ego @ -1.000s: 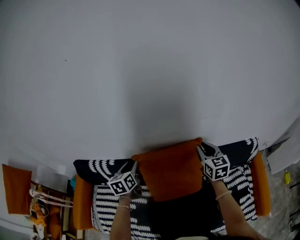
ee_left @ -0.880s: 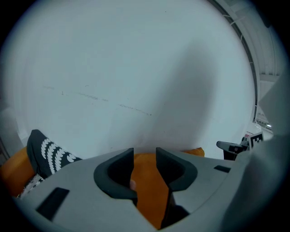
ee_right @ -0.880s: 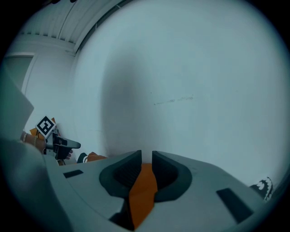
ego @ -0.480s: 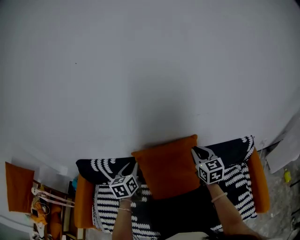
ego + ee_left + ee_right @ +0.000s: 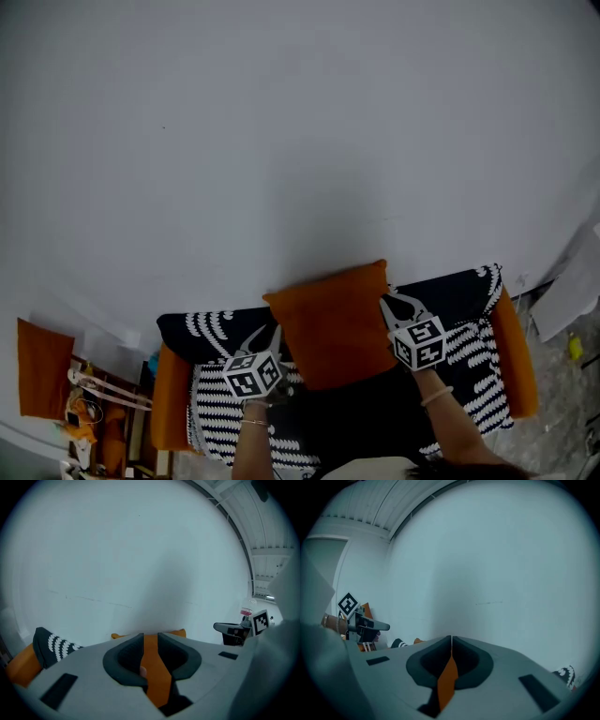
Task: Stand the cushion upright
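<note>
An orange cushion [image 5: 333,323] stands tilted on the armchair seat, its top edge leaning against the white wall. My left gripper [image 5: 272,336] grips its left edge and my right gripper [image 5: 390,304] its right edge. In the left gripper view the jaws [image 5: 150,638] have just been closing, with a fold of orange cushion fabric [image 5: 157,677] pinched between them. The right gripper [image 5: 451,640] has also just been closing, and a thin strip of the cushion's fabric [image 5: 447,681] sits between its nearly touching jaws.
The armchair has a black-and-white patterned cover [image 5: 216,417] and orange armrests [image 5: 169,398] [image 5: 514,361]. The white wall [image 5: 300,141] rises right behind it. At the left stand an orange panel [image 5: 42,370] and a cluttered shelf [image 5: 89,403]. Grey floor [image 5: 574,375] shows at the right.
Both grippers have risen toward the wall with the cushion between them. The cushion now stands steeper, its top edge higher against the wall.
</note>
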Demonstrator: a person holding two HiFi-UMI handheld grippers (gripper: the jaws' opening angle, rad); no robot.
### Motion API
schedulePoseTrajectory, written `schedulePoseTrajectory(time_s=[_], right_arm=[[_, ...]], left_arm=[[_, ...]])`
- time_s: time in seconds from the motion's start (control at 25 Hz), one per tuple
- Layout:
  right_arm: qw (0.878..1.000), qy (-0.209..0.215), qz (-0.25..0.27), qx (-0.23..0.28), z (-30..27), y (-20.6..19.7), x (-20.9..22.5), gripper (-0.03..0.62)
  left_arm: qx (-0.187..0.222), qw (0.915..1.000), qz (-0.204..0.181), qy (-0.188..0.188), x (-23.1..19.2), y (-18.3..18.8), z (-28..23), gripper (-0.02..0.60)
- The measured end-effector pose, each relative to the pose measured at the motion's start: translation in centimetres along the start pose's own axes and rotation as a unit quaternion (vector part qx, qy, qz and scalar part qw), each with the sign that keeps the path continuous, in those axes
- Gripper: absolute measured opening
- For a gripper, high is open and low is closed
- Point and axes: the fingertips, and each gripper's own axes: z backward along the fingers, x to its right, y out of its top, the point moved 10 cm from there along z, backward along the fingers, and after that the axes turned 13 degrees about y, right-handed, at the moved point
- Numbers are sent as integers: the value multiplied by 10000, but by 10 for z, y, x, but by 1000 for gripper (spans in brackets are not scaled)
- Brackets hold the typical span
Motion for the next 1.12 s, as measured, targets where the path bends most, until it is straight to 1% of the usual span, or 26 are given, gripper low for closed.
schedulePoseTrajectory(time_s=[0.08,0.28,0.48,0.8,0.96,1.12], right_arm=[[10000,-1,45,11,10,2,-7,11],[9999,67,153,35,34,7,-20,11],[9992,220,342,63,57,13,-34,11],[9968,447,626,194,90,28,-52,9],[9961,516,665,271,106,30,-61,9],[9956,554,665,363,118,32,-73,9]], left_arm=[[31,10000,-7,-16,4,-1,12,103],[160,9999,21,5,13,-4,41,83],[359,9994,-8,24,29,-4,67,56],[671,9977,-25,67,59,-2,110,37],[848,9963,-38,110,73,-2,131,31],[951,9954,-66,67,82,-5,149,25]])
